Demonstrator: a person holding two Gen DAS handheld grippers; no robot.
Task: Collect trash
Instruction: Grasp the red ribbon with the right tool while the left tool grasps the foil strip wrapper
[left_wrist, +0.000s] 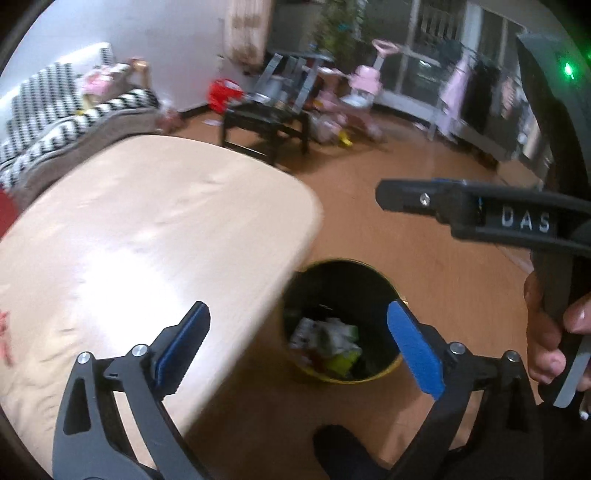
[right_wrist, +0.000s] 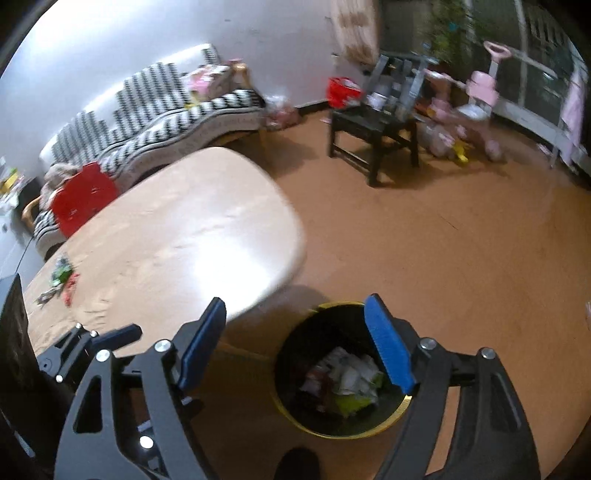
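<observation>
The left claw (left_wrist: 295, 341) stands wide apart with nothing between its blue pads (left_wrist: 413, 350), and the right claw (right_wrist: 299, 345) is likewise spread and empty. Both hang over a black bin (right_wrist: 295, 354) with a yellow rim that sits on the brown floor (right_wrist: 461, 258), just beside the rounded corner of the pale desk (right_wrist: 177, 236). Inside the bin lies trash (right_wrist: 347, 380): crumpled white paper and wrappers, with a yellow-green scrap at the near side. In the left wrist view the same bin (left_wrist: 321, 288) shows between the two fingers, partly tucked under the desk edge (left_wrist: 140, 229), with its trash (left_wrist: 325, 339) in a heap at the bottom. A few small scraps (right_wrist: 61, 277), green and red, lie on the far left part of the desk, well apart from the bin. In the left view the right claw's black arm reaches in from the right side, gripped by a hand (left_wrist: 546, 332) at the frame edge. A dark shoe tip (right_wrist: 299, 461) shows on the floor just below the bin. Further back stand a striped sofa (right_wrist: 155, 107), a black stool (right_wrist: 373, 125) and a pink tricycle (right_wrist: 476, 96).
</observation>
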